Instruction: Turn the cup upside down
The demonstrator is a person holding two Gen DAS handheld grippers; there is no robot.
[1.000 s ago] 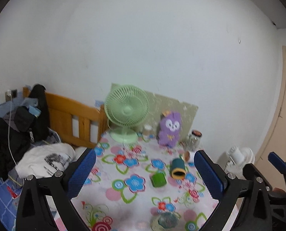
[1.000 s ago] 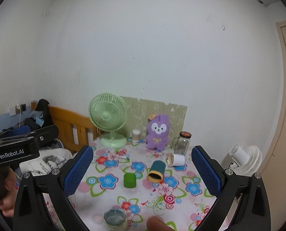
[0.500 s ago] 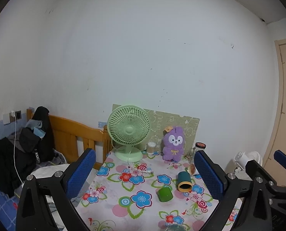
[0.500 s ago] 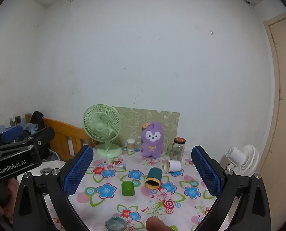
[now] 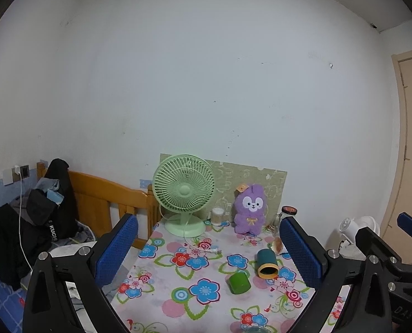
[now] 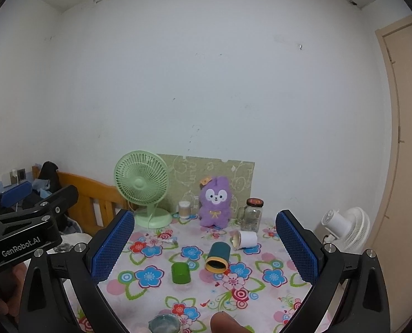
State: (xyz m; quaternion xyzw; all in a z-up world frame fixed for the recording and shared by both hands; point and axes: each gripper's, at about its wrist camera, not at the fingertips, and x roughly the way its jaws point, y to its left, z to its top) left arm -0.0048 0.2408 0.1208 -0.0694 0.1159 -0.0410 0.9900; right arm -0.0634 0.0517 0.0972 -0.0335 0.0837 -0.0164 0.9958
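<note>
**Cup awaiting flip: both claws spread and empty**

Cup candidates are sitting mid-table on the floral tablecloth [image 6: 264, 299]: you are facing 3. The green cup [image 6: 180, 272] is standing upright, the teal cup [image 6: 218, 257] is lying tilted with its yellow rim toward you, and the white cup [image 6: 245, 239] is lying on its side just behind it. Which one you are targeting cannot be told. You are holding the left gripper [image 5: 206, 252] and the right gripper [image 6: 204, 247] wide apart and gripping nothing, well back from the cups, likely to frame the approach. Also counted: 1 green fan [image 6: 142, 186], 1 purple plush [image 6: 215, 202], 1 glass jar [image 6: 251, 215], 1 white fan [image 6: 344, 229].
</note>
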